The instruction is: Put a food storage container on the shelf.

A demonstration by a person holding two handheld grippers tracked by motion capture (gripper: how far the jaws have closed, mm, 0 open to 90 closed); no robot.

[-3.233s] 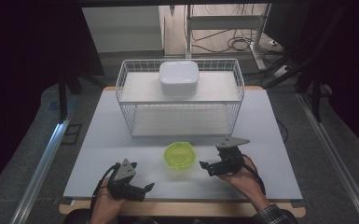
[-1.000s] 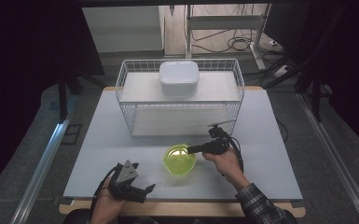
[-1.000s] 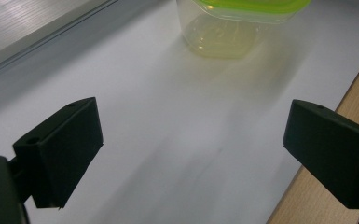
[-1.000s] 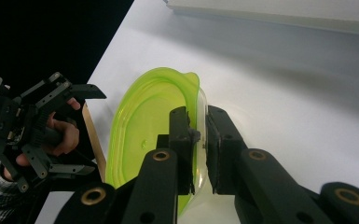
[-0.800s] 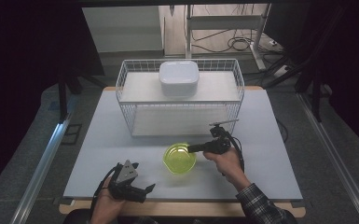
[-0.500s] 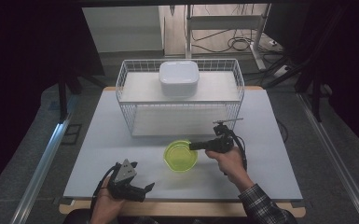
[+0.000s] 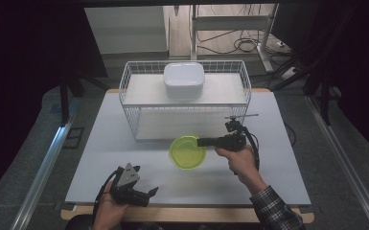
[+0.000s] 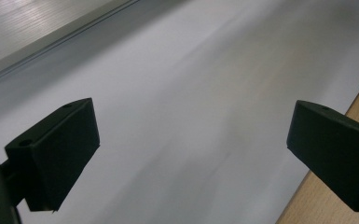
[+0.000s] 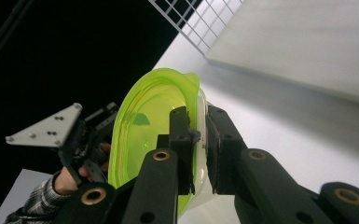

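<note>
So that it could be carried toward the white wire basket (image 7: 184, 103), the translucent lime-green plastic bowl (image 7: 187, 152) was clamped by its rim in the right gripper (image 7: 202, 142).

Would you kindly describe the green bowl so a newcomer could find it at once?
Start at the white wire basket at the table's far side. Just in front of it is the green bowl, its rim clamped by the right gripper. It is translucent lime green, unlike the white lidded container on the basket.
</note>
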